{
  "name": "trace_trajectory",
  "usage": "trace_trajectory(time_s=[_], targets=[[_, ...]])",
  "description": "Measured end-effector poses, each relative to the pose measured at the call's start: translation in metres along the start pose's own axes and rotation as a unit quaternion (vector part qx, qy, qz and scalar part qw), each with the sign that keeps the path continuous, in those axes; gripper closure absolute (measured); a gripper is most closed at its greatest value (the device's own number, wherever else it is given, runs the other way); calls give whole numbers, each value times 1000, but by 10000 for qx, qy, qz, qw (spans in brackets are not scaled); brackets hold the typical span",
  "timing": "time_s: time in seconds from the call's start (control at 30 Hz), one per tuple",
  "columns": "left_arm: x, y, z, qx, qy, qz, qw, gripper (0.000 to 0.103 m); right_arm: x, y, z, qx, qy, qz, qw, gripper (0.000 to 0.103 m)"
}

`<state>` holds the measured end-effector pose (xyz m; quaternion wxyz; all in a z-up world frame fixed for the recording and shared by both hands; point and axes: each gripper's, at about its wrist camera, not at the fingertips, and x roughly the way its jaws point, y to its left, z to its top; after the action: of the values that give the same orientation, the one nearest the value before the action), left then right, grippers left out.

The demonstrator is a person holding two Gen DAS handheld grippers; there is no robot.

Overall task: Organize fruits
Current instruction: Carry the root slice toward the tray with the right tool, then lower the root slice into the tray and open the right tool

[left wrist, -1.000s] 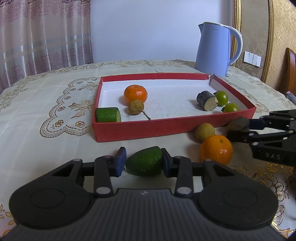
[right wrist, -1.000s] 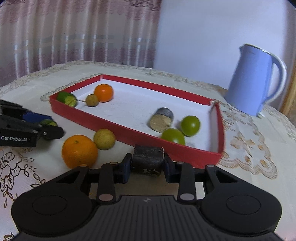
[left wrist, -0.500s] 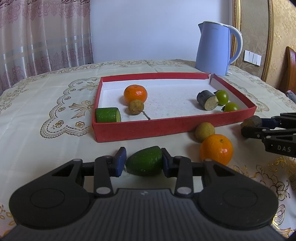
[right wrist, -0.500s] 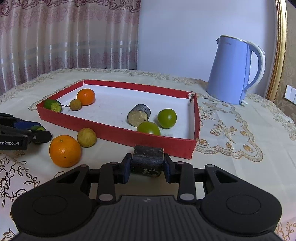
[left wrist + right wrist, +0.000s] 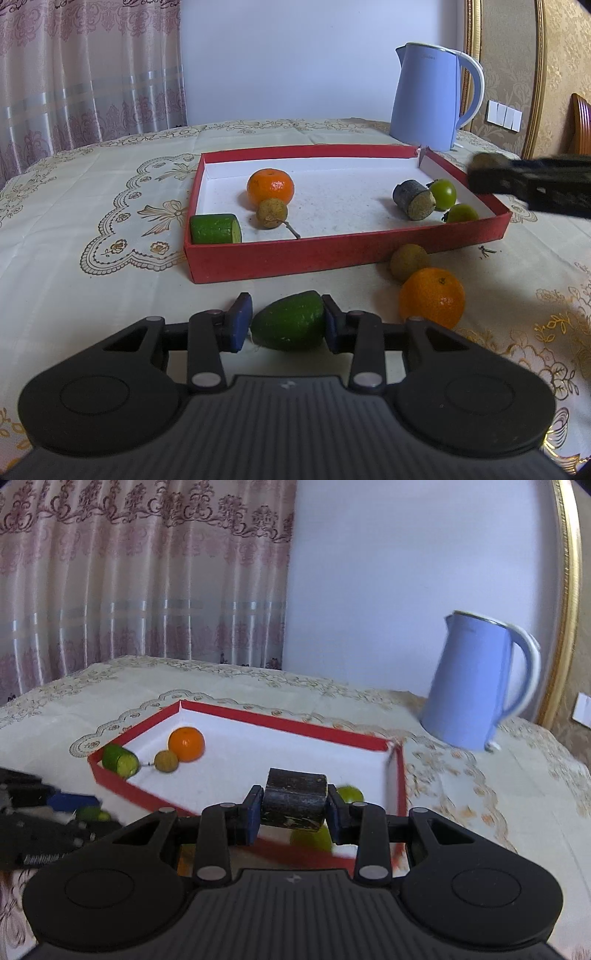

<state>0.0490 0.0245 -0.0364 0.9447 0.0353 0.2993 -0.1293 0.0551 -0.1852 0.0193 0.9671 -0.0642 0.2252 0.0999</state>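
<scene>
Dark, rough cylinder chunk [image 5: 295,805] sits clamped in the right hand-held gripper [image 5: 294,814] (left hand-held gripper [image 5: 288,326] pinches a smooth green wedge [image 5: 290,325]).

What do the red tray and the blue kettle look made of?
Red tray: likely cardboard, matte red outside, white inside; thin walls, split at the far corner. Blue kettle: smooth, slightly glossy shell, plastic or painted metal; cannot tell which.

Matt red cardboard tray [image 5: 343,249] – glossy blue plastic kettle [image 5: 428,99] – embroidered cloth tablecloth [image 5: 92,229]
</scene>
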Motion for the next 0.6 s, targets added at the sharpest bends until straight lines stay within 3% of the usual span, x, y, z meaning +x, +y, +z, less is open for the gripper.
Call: trace_trajectory(time_s=[0.27, 0.6], targets=[[0, 0, 0, -15, -2, -13, 10000, 68, 52, 14, 12, -193, 343, -2, 9992, 69], [0, 0, 0, -19, -1, -39, 10000, 67, 83, 34, 22, -484, 515, 161, 9974, 69]])
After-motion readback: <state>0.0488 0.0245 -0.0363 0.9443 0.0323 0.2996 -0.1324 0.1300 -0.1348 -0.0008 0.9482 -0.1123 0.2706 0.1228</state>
